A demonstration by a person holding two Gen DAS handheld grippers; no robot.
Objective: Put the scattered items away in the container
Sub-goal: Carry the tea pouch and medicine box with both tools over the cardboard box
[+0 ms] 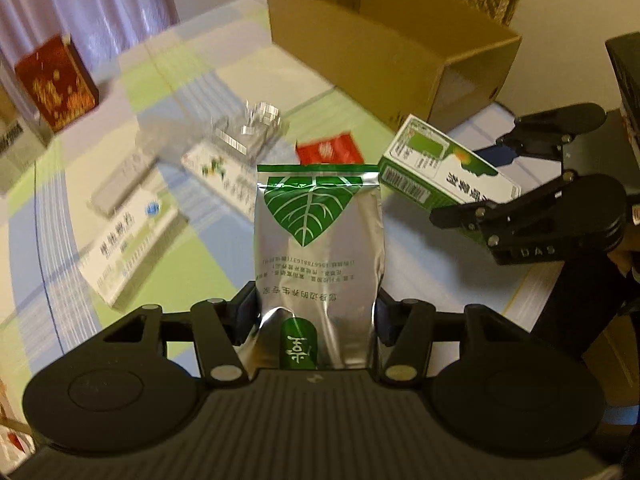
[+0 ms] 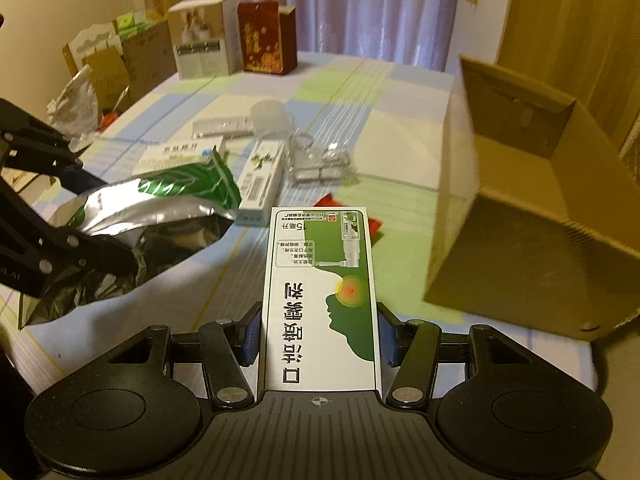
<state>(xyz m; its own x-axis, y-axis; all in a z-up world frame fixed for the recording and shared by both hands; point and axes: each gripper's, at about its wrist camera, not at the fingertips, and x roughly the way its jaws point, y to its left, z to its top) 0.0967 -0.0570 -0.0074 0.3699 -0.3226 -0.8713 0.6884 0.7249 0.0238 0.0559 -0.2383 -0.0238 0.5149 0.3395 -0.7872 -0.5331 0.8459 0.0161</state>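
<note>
The left gripper [image 1: 316, 316] pinches a silver foil pouch [image 1: 318, 248] with a green leaf print, its blue-padded fingers [image 1: 246, 316] pressed against the pouch's lower sides, and holds it clear above the table [image 1: 48, 216]. The right gripper [image 2: 319, 338] clamps a green-and-white spray box [image 2: 320, 300] flat between its own pads, the long printed face turned up, also lifted off the cloth.

From the left wrist view the right gripper shows at the right with that same box raised just beside the pouch. From the right wrist view the pouch hangs crumpled at the left in the other gripper.

Beyond both tools stands the open cardboard box [image 2: 532, 216], tipped so its mouth faces the grippers, near the table's right edge. A small red packet [image 1: 330, 150] lies on the checked cloth between the held items and the carton.

Toward the middle of the table lie a white medicine box with blue print [image 2: 176, 156], a slim white-and-green carton [image 2: 262, 178], a long white flat pack [image 2: 222, 125] and some clear plastic pieces [image 2: 320, 160]. At the far edge stand a dark red gift box [image 2: 266, 38] and a white carton [image 2: 202, 42] beside it.
</note>
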